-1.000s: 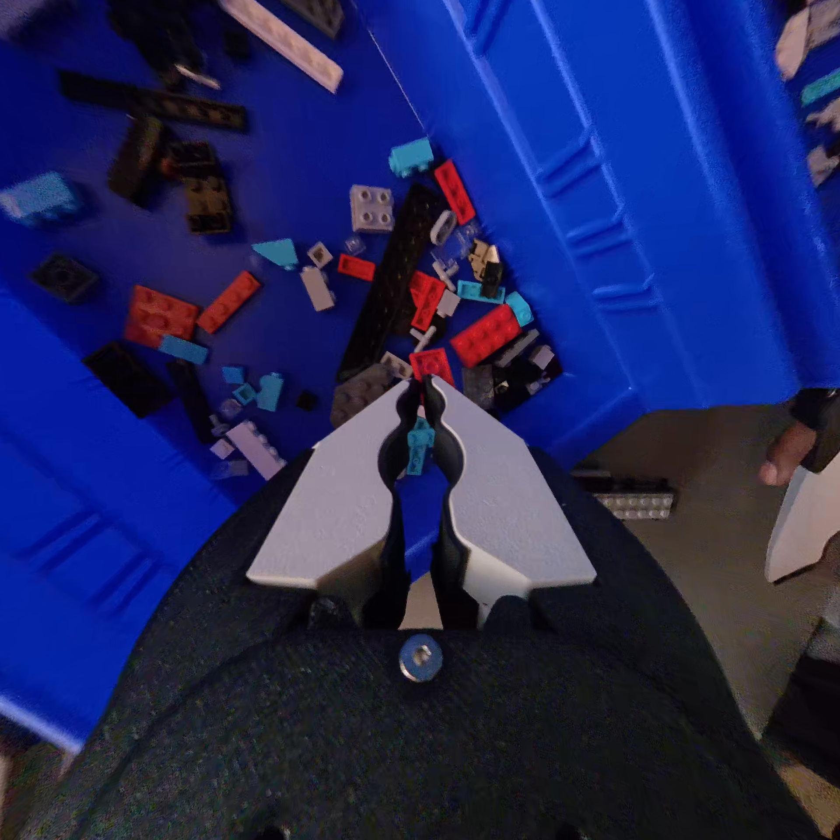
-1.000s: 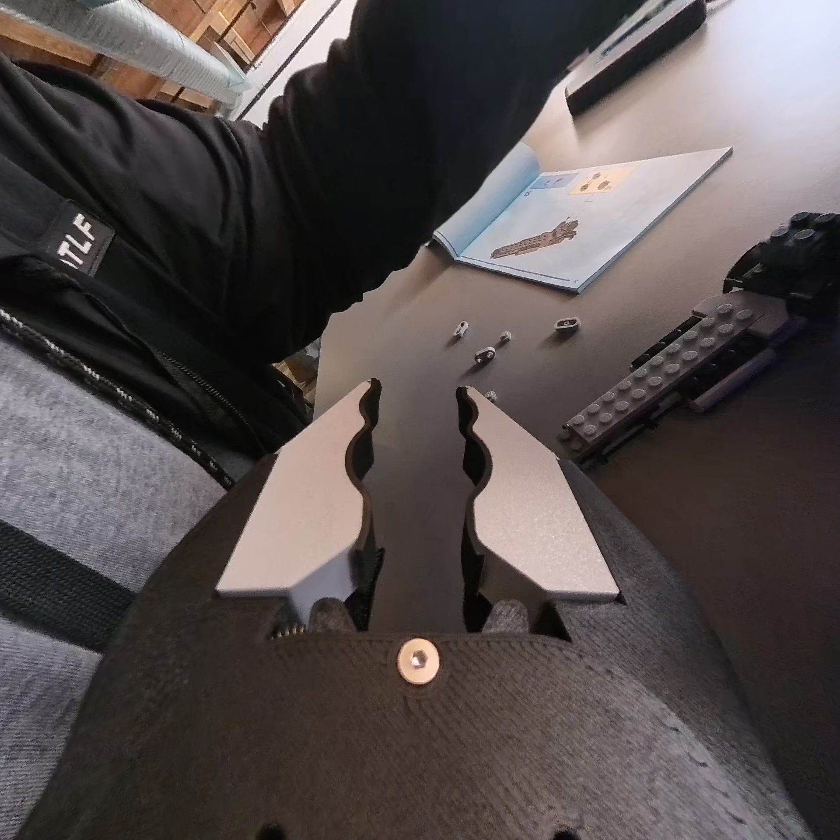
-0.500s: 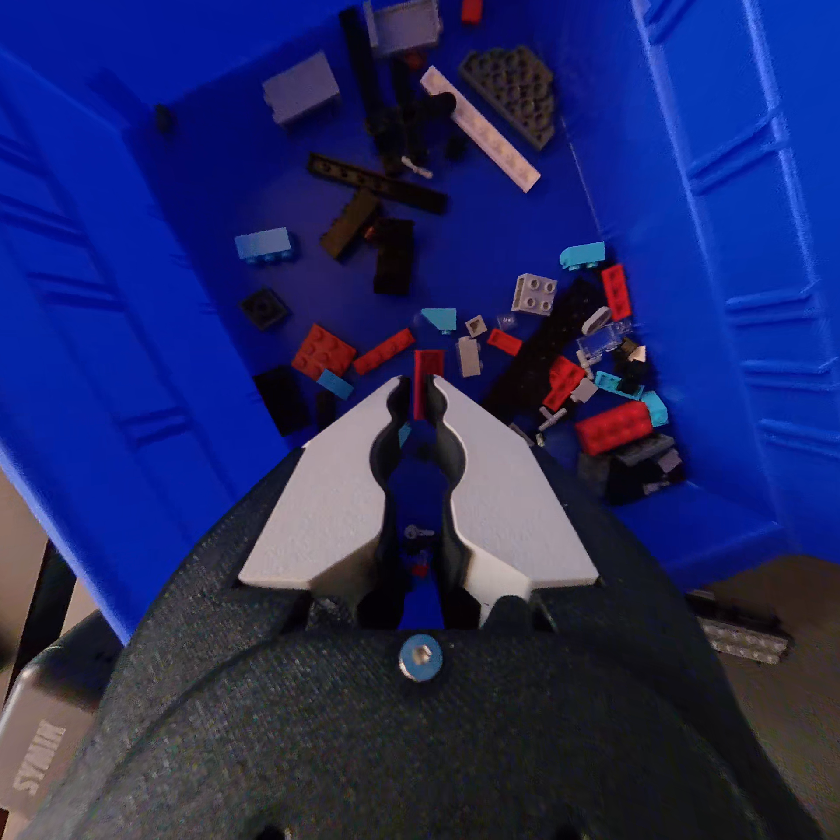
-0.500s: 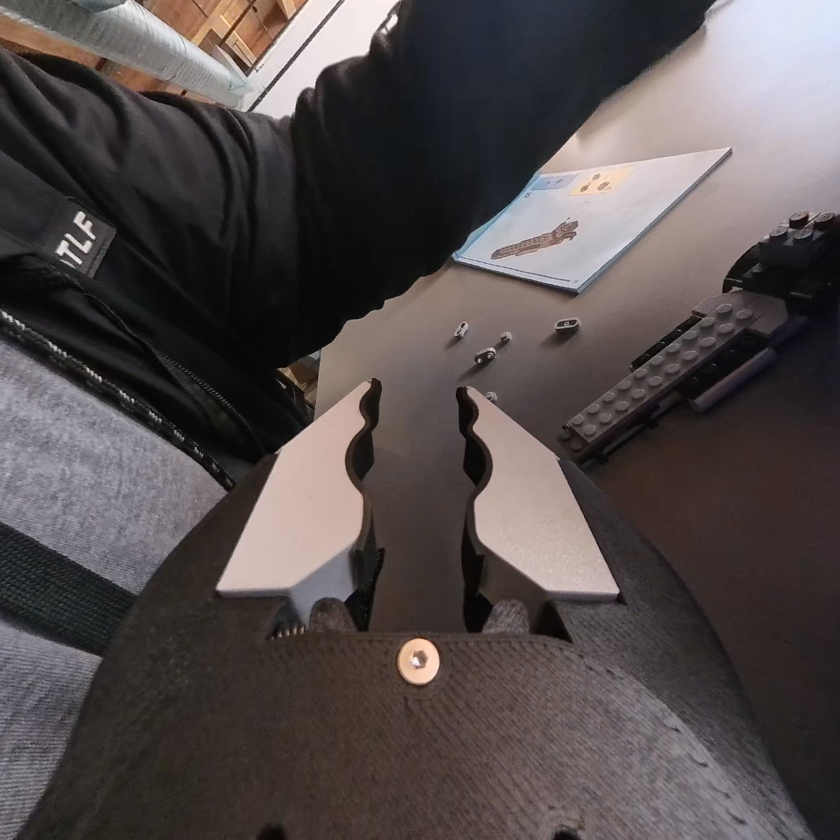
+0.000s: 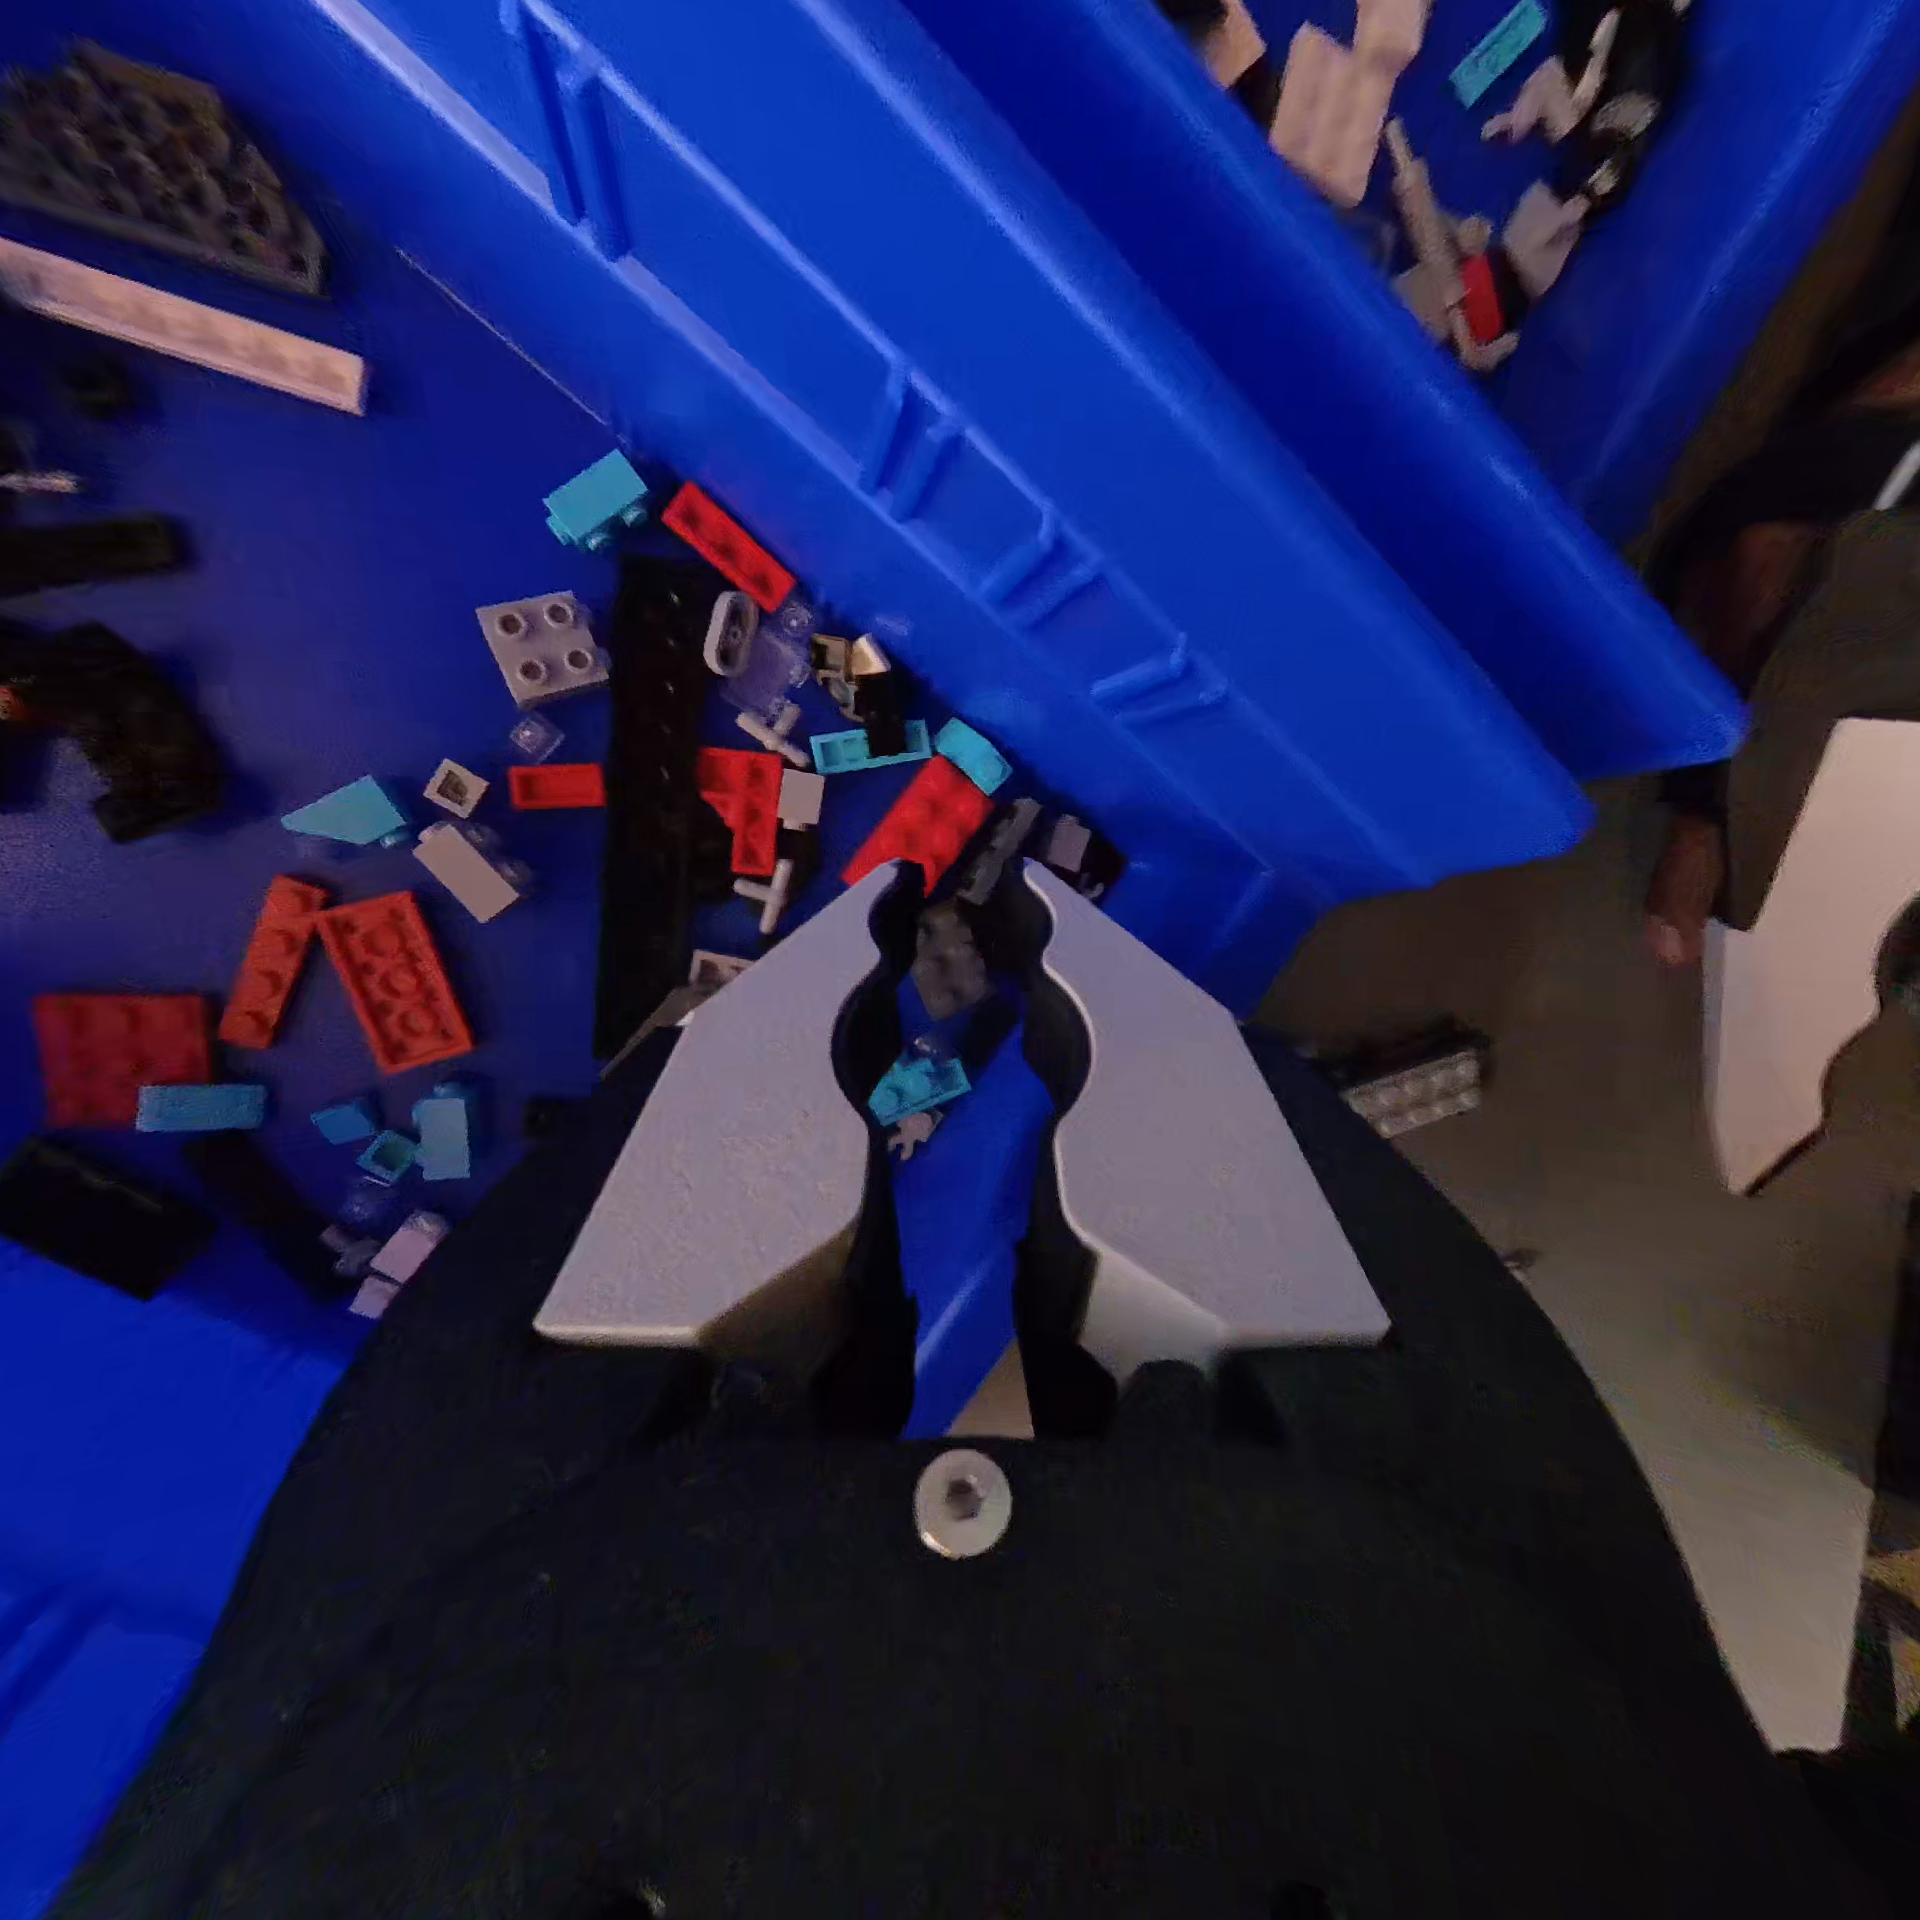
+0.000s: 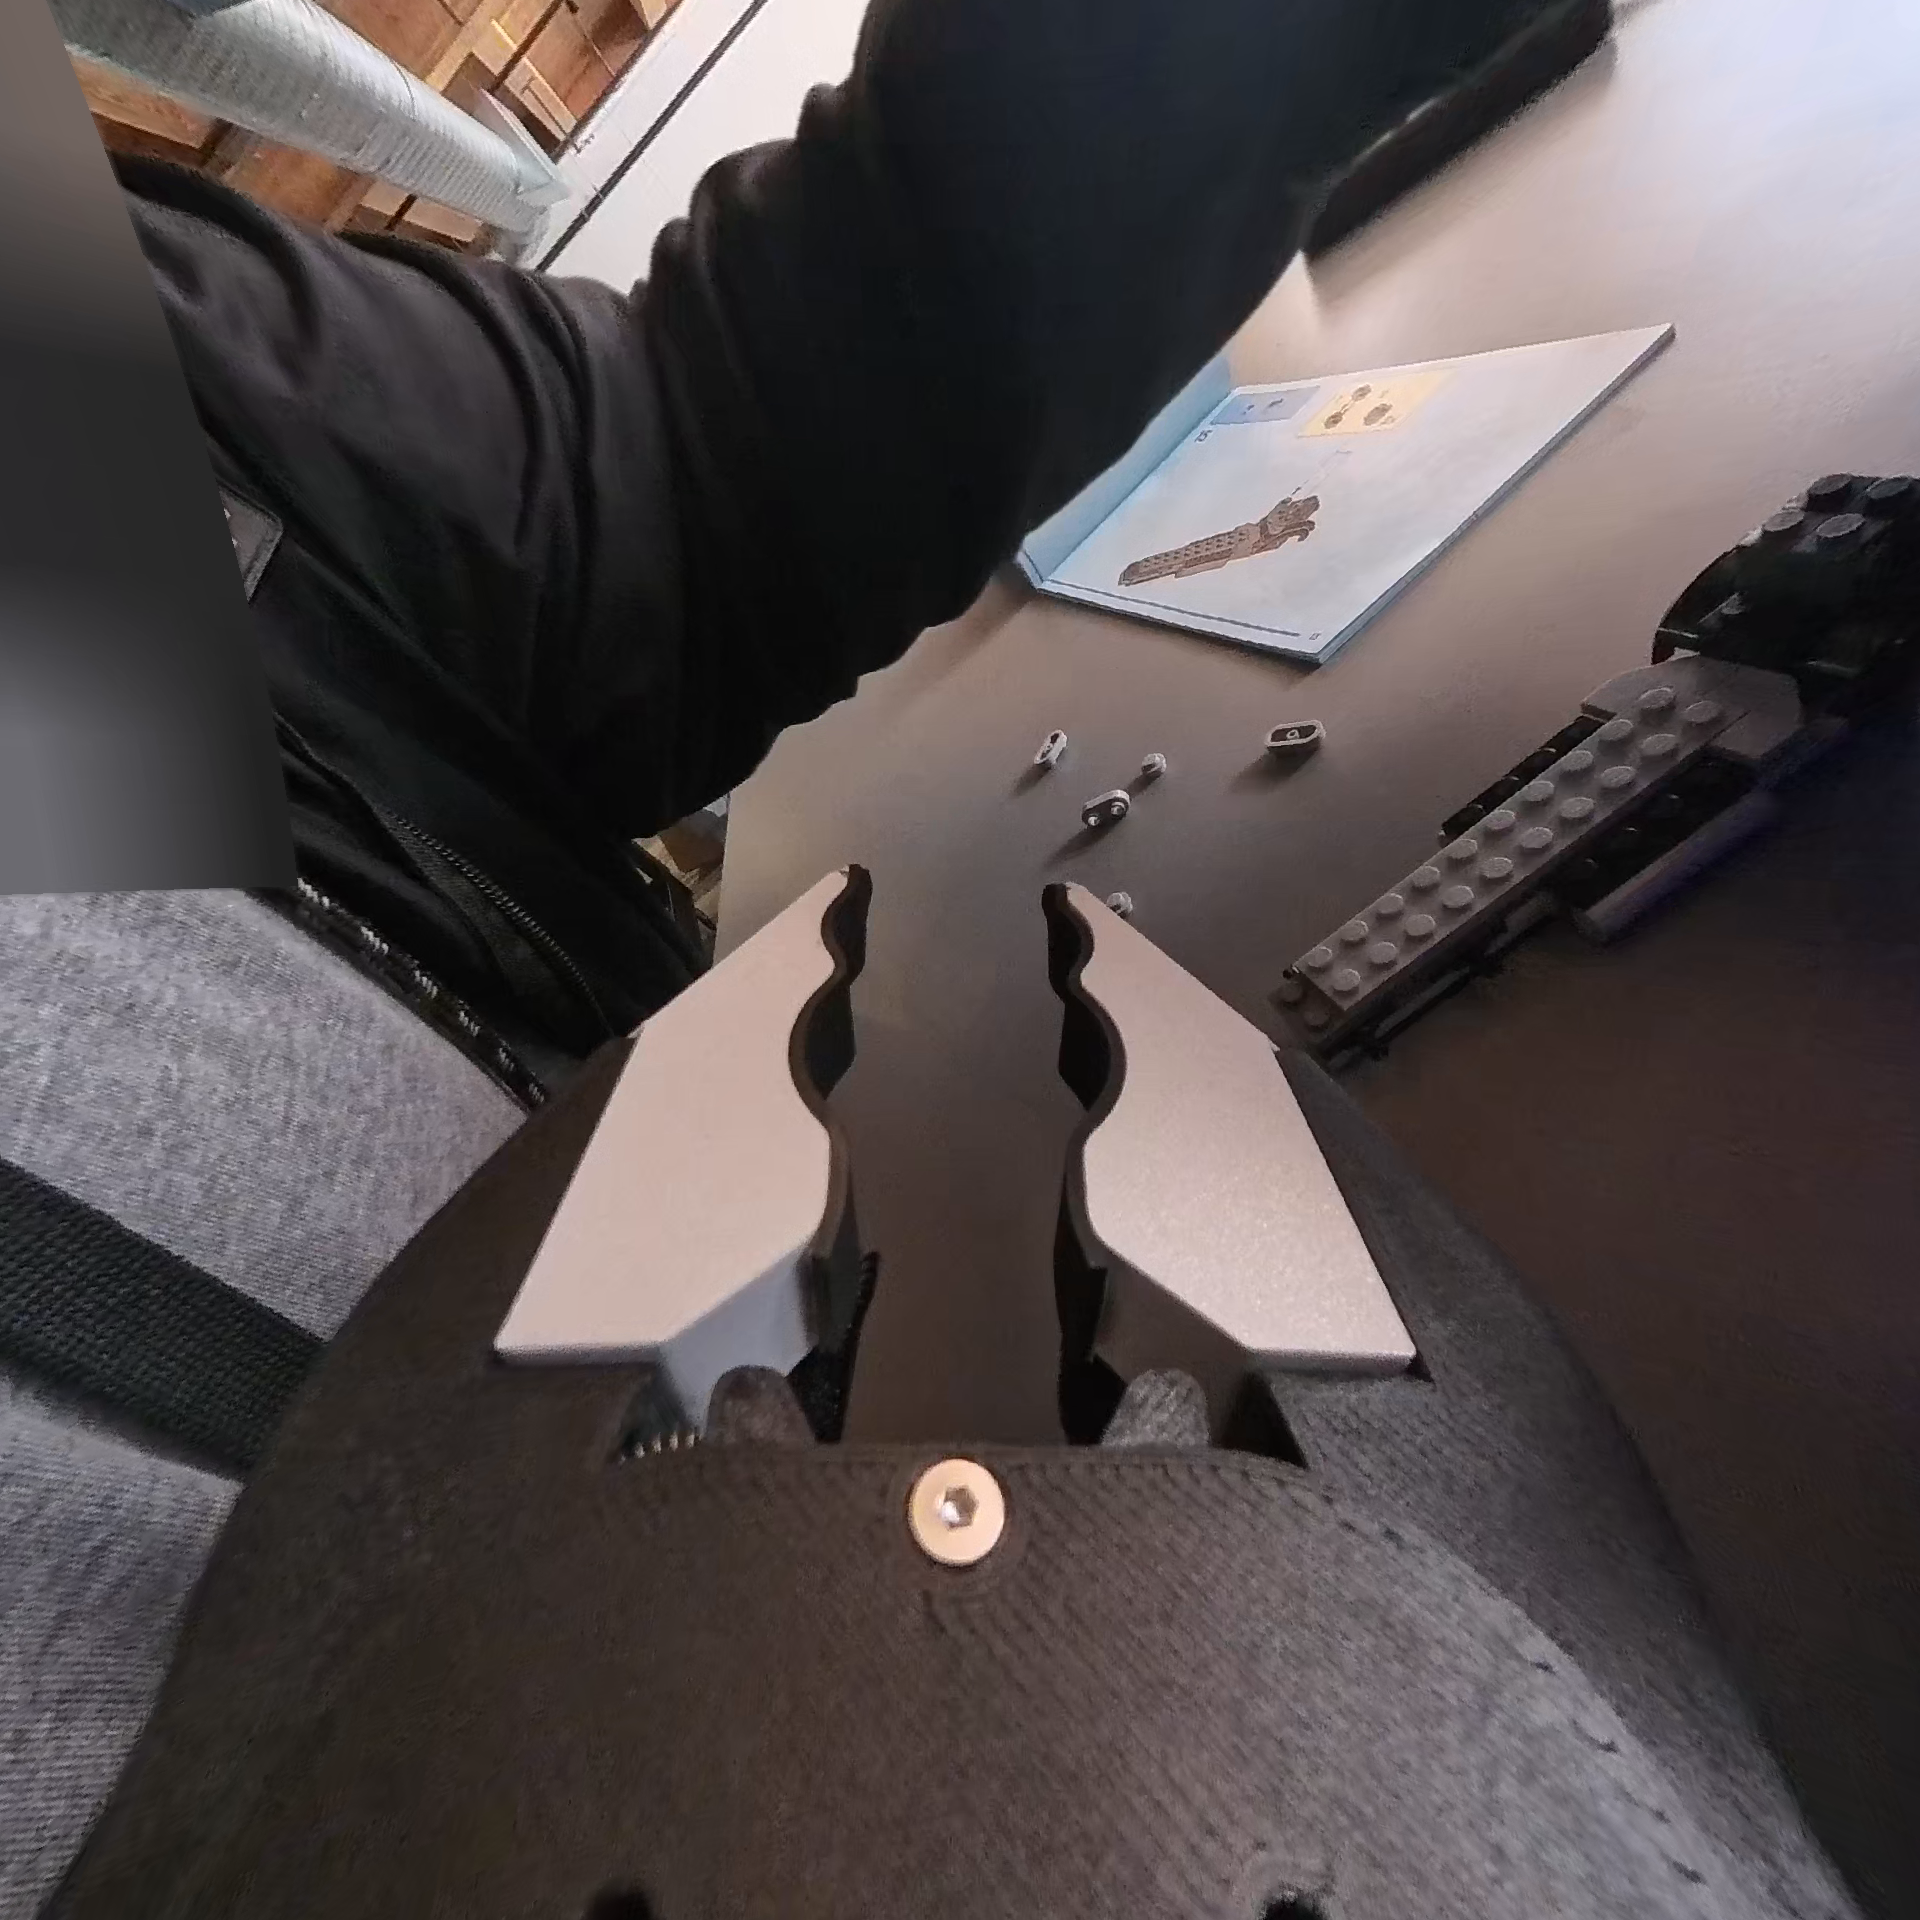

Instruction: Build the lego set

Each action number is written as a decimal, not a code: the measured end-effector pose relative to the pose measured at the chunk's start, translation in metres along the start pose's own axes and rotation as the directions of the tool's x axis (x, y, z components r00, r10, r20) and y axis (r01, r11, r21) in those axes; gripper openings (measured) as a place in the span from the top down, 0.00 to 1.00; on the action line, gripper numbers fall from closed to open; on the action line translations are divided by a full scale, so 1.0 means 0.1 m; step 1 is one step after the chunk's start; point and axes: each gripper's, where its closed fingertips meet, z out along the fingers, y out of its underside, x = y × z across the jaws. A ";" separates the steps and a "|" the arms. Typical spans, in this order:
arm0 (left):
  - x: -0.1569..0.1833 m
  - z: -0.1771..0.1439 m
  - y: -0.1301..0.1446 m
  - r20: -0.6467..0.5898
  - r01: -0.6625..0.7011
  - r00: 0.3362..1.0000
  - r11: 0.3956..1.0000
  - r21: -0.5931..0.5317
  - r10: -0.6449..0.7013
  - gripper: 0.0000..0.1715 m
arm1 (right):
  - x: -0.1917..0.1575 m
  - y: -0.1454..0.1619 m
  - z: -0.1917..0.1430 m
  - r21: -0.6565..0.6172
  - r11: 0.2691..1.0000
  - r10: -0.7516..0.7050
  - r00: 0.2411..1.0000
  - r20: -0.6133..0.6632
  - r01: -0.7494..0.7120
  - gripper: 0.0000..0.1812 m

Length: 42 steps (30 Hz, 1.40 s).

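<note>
My left gripper hangs over the near right corner of a blue bin of loose lego pieces. Its jaws stand a narrow gap apart and grip nothing. Through the gap I see a grey piece and a teal piece lying on the bin floor. A red brick lies just beyond the tips. My right gripper is open and empty above the dark table. The partly built grey and black model lies to its right and also shows in the left wrist view.
An open instruction booklet lies beyond the model. A few small grey pieces sit on the table ahead of the right gripper. A person's black sleeve crosses above. A second blue bin holds more pieces. About 20 cm separates my left fingertips from my right.
The left gripper has swung from over the middle of the bin back to its near right corner, and its jaws stand a little wider. The right gripper has stayed still; the sleeve shifted.
</note>
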 end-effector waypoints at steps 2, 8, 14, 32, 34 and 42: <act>-0.06 0.05 0.01 0.019 -0.003 1.000 1.000 -0.029 0.004 0.90 | 0.00 0.00 0.00 0.002 1.000 0.003 1.000 0.001 -0.003 0.80; -0.15 0.13 0.01 0.036 -0.013 0.999 0.997 -0.076 0.015 0.89 | 0.00 -0.01 -0.01 0.004 1.000 0.004 1.000 0.004 -0.004 0.80; -0.27 0.11 0.00 0.078 0.022 0.997 0.999 -0.048 -0.019 0.89 | 0.00 -0.01 0.00 0.003 1.000 0.006 1.000 0.003 -0.006 0.80; -0.39 -0.01 0.01 0.130 0.099 0.986 0.995 0.018 -0.101 0.93 | 0.01 -0.01 0.00 0.003 1.000 0.006 1.000 0.001 -0.006 0.80; -0.35 0.03 0.03 0.113 0.094 0.989 0.996 -0.002 -0.093 0.92 | 0.01 -0.01 0.00 0.003 1.000 0.007 1.000 0.001 -0.007 0.80; -0.38 -0.03 -0.15 0.140 0.064 0.988 0.997 0.041 -0.069 0.93 | 0.01 0.00 0.00 0.001 1.000 0.005 1.000 -0.001 -0.005 0.80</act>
